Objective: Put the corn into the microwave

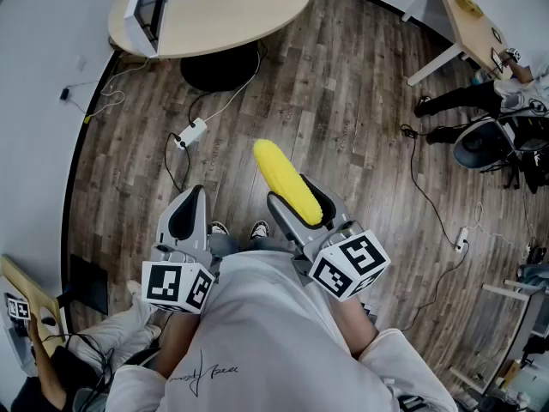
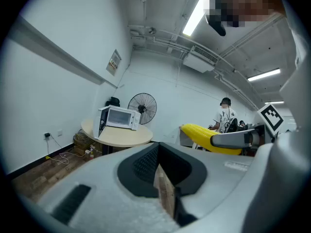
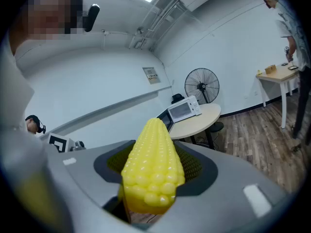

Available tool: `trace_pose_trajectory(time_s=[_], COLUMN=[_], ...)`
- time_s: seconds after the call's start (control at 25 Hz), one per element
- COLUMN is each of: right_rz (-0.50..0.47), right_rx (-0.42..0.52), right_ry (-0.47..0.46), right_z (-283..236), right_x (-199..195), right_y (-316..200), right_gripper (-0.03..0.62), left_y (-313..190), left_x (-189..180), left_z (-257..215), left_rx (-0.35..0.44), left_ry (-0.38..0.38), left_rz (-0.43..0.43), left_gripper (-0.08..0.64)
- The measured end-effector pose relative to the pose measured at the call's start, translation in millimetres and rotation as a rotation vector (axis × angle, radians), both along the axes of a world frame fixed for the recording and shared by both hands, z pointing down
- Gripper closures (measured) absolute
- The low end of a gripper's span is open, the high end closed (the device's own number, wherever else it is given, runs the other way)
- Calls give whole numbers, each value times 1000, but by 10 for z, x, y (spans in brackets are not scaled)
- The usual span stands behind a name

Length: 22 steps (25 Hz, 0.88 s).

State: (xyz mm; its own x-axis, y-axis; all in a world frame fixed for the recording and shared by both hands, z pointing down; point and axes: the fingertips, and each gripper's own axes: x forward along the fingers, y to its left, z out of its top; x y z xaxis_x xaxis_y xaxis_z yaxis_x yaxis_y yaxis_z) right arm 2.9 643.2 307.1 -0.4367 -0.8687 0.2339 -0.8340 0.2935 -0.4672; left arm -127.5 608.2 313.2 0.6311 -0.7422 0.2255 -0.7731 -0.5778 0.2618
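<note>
The person stands over a wooden floor point(image 1: 360, 118) with both grippers held out in front, in the lower middle of the head view. The right gripper point(image 1: 298, 197) is clamped on the corn point(image 1: 283, 177). Its jaws stand wide on either side of the yellow cob, which sticks out past the jaw tips toward the middle of the frame. In the right gripper view the corn point(image 3: 153, 169) fills the space between the dark pads, its blunt end nearest the camera.

The left gripper point(image 1: 190, 204), to the left of the right one, carries nothing, and its jaws are together with only a thin slit between the pads.

The microwave point(image 1: 141, 7) sits at the edge of a round bench point(image 1: 232, 11) in the upper left of the head view, well apart from the corn. Its door stands open. A white power strip point(image 1: 192, 133) lies on the floor between the bench and the grippers. In the left gripper view a standing fan point(image 2: 142, 108) is behind the microwave point(image 2: 119, 117).
</note>
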Motion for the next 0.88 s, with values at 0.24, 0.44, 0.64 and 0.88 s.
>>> trace_pose_trajectory(time_s=[0.24,0.44,0.64,0.88], right_rz=[-8,-10,-3,1], right_rx=[-2,-2,9,10], right_ry=[18,-25,-71,-71], right_z=[11,5,-34,-44], right_x=[140,187,247,329], right_y=[96,89,65,-103], right_gripper=[328,328,328,328], left_y=[90,97,75,-114], left_x=[125,146,222,365], left_z=[10,4,-3,25], left_rx=[0,2,2,-8], left_ry=[-1,-2,4,15], left_rz=[2,-1,9,30], left_gripper=[568,568,568,568])
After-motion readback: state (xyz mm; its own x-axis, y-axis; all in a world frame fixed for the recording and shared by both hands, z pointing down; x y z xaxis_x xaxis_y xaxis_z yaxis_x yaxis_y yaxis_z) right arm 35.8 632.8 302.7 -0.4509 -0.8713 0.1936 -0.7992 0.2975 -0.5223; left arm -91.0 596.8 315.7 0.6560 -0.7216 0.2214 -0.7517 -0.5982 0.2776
